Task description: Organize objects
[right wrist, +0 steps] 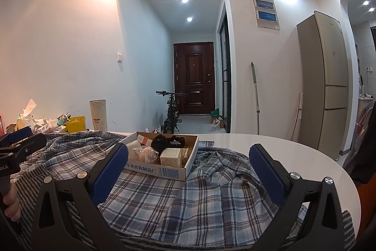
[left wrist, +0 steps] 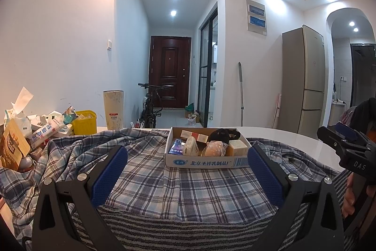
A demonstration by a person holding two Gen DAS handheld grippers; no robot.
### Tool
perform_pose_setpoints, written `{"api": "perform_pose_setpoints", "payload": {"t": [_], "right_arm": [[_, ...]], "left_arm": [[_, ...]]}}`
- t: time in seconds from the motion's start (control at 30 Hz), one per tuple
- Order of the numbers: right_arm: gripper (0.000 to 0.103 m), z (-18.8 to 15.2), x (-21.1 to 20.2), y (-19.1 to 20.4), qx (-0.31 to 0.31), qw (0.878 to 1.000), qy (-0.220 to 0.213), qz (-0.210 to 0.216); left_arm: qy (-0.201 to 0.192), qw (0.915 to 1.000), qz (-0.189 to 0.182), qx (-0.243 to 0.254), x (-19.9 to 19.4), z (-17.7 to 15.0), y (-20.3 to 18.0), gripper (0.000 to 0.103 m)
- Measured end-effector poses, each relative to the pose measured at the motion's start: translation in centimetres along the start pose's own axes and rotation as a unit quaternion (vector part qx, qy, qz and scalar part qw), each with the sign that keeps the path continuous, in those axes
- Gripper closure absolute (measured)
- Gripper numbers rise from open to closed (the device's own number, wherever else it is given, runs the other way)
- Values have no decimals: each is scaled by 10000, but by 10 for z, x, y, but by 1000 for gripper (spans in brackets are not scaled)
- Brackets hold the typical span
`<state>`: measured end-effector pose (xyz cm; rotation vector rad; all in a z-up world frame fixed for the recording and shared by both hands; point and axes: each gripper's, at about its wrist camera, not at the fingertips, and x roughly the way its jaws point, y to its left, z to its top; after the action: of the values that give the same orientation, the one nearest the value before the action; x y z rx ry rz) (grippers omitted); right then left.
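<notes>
A shallow white cardboard box [left wrist: 206, 162] [right wrist: 162, 171] sits on a blue plaid cloth [left wrist: 164, 182] [right wrist: 206, 192] on the white table. It holds several small cartons, a wrapped orange lump [left wrist: 214, 149], a cream carton [right wrist: 171, 156] and a black scrunchie [left wrist: 223, 134] [right wrist: 168, 141]. My left gripper [left wrist: 186, 178] is open and empty, just short of the box. My right gripper [right wrist: 188, 178] is open and empty over the cloth, with the box ahead to the left. Each gripper shows at the edge of the other's view.
A heap of packets and paper [left wrist: 28, 131] lies at the table's left, with a yellow tub [left wrist: 85, 122] and a tall cream tumbler [left wrist: 113, 109] behind. The round white table [right wrist: 293, 157] lies bare at right. A bicycle, door, mop and fridge [left wrist: 303, 79] stand beyond.
</notes>
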<state>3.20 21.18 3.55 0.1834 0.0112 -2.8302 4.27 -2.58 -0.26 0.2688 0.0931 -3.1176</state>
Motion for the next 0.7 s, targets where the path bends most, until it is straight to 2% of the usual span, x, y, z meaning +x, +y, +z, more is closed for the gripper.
{"api": "perform_pose_setpoints", "payload": {"t": [0.7], "right_arm": [[0, 0, 0, 2, 61, 10000, -29, 9]], "left_arm": [[52, 10000, -2, 8, 2, -3, 1, 0]]}}
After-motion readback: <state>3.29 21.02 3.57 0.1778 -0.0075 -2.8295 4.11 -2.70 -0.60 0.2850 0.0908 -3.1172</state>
